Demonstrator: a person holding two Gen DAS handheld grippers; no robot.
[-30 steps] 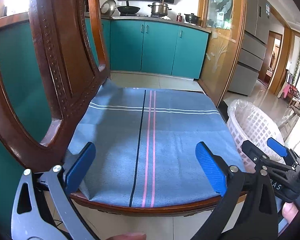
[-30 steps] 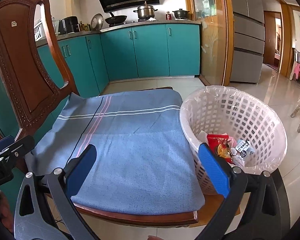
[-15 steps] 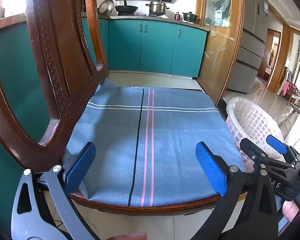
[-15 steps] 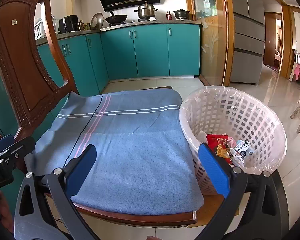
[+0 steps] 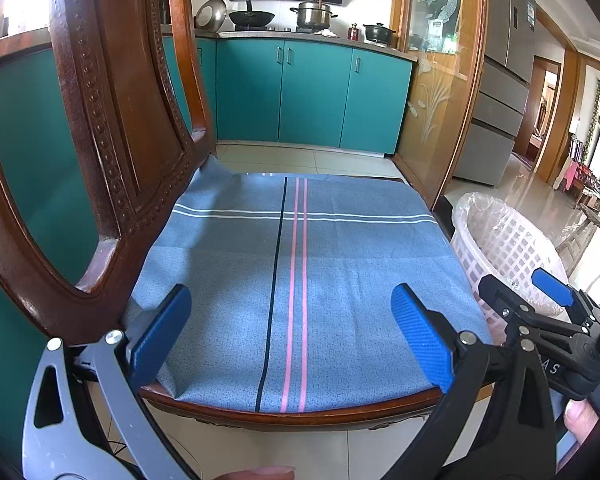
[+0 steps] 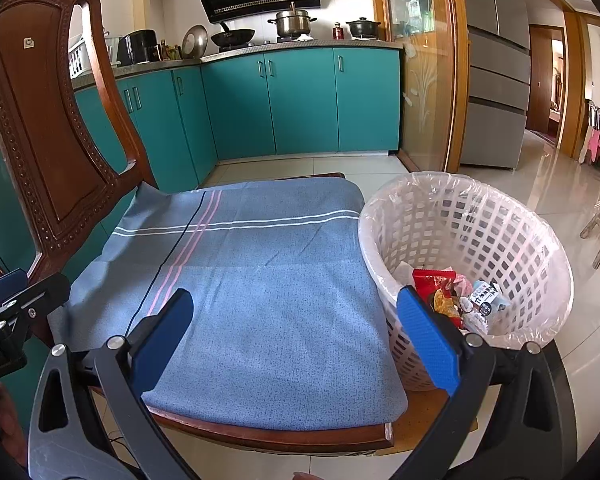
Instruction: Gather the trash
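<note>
The left gripper point(image 5: 290, 332) hangs with its blue-padded fingers spread wide and empty over the near edge of the dark carved wooden chair point(image 5: 112, 128). The right gripper point(image 6: 294, 334) is spread the same way, holding nothing, at the near right corner of the seat.

A blue woven cloth with pink, black and white stripes point(image 5: 300, 272) covers the whole seat flat, its left edge riding up against the chair back, and nothing lies on it. At the near edge a strip of bare wooden rim shows under the cloth.

The white plastic lattice basket lined with a clear bag point(image 6: 500, 248) stands just beside the right edge of the seat. Inside it lie the collected wrappers, a red snack packet point(image 6: 432, 284) and a pale blue-and-white packet point(image 6: 486, 298) among them.

Beyond the far edge of the seat pale floor tiles point(image 6: 312, 168) run open to a row of teal kitchen cabinets point(image 6: 300, 100) with pots on the counter. To the right the glossy floor opens past a grey refrigerator point(image 6: 496, 80).
</note>
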